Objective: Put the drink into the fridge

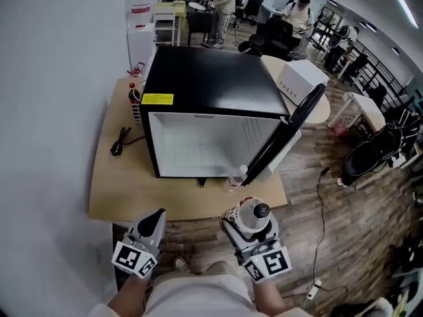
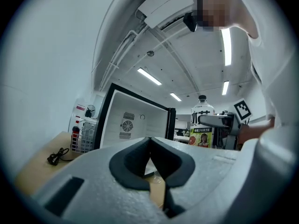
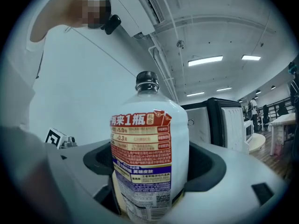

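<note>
Clamping the upright drink (image 1: 254, 215), the right gripper (image 1: 252, 231) is hovering before the open fridge (image 1: 205, 84), cavity lying ahead-left, while the left gripper (image 1: 154, 222) is hanging closed, empty.

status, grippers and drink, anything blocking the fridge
Left hand-held gripper shut, empty. Right hand-held gripper shut on drink bottle. Fridge open; clear bottle on table at its door.

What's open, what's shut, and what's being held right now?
fridge: nothing visible inside.
fridge door: swung wide open.
bottle: upright, black cap on, held.
right gripper: shut on the bottle.
left gripper: shut, holding nothing.
</note>
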`<state>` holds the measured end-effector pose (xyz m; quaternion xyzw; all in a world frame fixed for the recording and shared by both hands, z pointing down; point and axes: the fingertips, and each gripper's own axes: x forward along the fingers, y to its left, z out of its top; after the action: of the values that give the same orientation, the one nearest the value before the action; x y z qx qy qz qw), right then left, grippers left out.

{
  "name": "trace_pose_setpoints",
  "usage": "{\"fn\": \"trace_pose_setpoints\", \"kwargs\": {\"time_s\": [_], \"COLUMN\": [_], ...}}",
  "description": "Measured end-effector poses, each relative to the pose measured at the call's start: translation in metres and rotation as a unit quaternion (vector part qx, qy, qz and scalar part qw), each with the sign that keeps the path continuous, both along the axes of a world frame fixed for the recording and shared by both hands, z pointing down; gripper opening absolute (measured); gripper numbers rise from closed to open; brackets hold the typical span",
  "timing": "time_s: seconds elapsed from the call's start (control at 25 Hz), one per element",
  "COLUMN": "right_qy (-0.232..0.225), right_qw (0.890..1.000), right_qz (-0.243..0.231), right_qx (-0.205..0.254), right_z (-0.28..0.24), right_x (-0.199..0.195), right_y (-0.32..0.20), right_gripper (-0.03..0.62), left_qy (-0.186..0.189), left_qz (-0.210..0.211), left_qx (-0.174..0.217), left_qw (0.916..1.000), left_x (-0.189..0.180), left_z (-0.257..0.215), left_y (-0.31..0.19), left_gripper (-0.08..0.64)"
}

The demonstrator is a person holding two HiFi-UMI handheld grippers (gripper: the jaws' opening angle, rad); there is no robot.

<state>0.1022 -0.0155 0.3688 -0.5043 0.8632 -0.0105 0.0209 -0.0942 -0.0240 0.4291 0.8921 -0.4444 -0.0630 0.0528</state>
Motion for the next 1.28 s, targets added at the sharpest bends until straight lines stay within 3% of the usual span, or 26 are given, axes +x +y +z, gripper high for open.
{"fn": "trace_pose_setpoints", "kwargs": {"time_s": [0.16,0.6,1.28], "right_qy": [0.005,0.002,0.005], "right_qw": [1.000,0.999,0.995], "right_qz": [0.002,-0.048,-0.095], "right_qx": [-0.004,0.010,-0.016], "right_z": [0.005,-0.002,0.014], "right_x": [0.003,0.008,0.006], "right_y": [-0.020,-0.081,-0.111], "right_gripper": [0.417,0.417,0.417], "left_qy": [0.002,-0.008,-0.018], "left_qz": [0.001,-0.063,-0.091], "left_qx": [0.006,0.016,-0.005], "left_qw": [1.0000,0.9979,0.9957], "left_x": [0.002,-0.002,0.015], "left_z": [-0.001,-0.016,-0.008], "left_y": [-0.023,-0.057,-0.067], "left_gripper": [0.012,0.013,0.012]}}
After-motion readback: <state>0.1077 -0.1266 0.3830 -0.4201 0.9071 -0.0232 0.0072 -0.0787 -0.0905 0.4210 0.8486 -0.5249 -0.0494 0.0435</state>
